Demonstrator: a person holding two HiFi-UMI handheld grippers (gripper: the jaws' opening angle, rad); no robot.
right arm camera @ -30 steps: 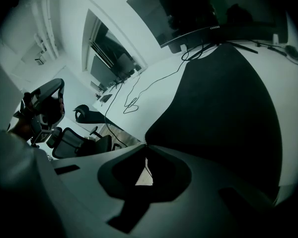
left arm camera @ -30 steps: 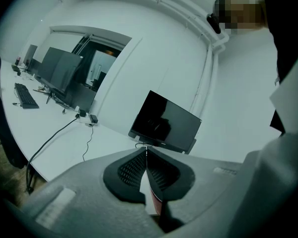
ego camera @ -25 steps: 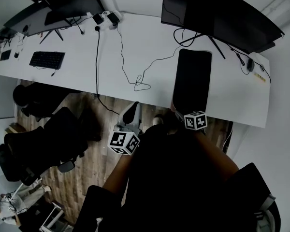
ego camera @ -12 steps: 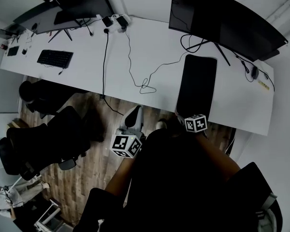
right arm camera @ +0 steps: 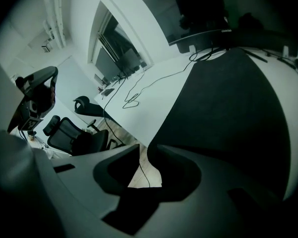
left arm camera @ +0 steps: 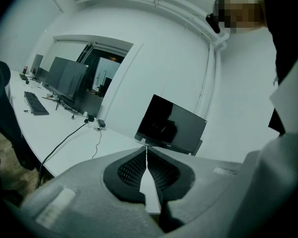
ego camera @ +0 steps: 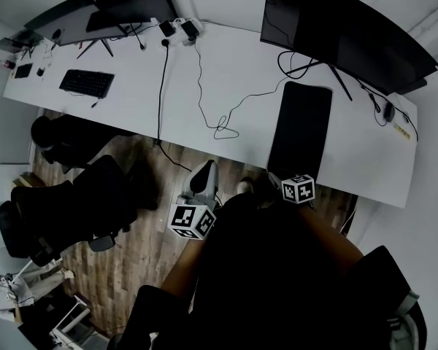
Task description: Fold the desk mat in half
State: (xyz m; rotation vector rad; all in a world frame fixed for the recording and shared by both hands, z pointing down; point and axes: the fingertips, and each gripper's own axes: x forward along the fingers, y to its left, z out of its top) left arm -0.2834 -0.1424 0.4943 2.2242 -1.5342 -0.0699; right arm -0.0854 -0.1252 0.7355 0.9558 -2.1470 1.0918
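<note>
Though its end is hidden, desk mat (ego camera: 303, 126) flat

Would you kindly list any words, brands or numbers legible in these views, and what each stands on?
No text can be read in any view.
Monitor: small brand mark on its lower bezel, too blurred to read.
Left cube and right cube: square marker patterns only, no letters.
</note>
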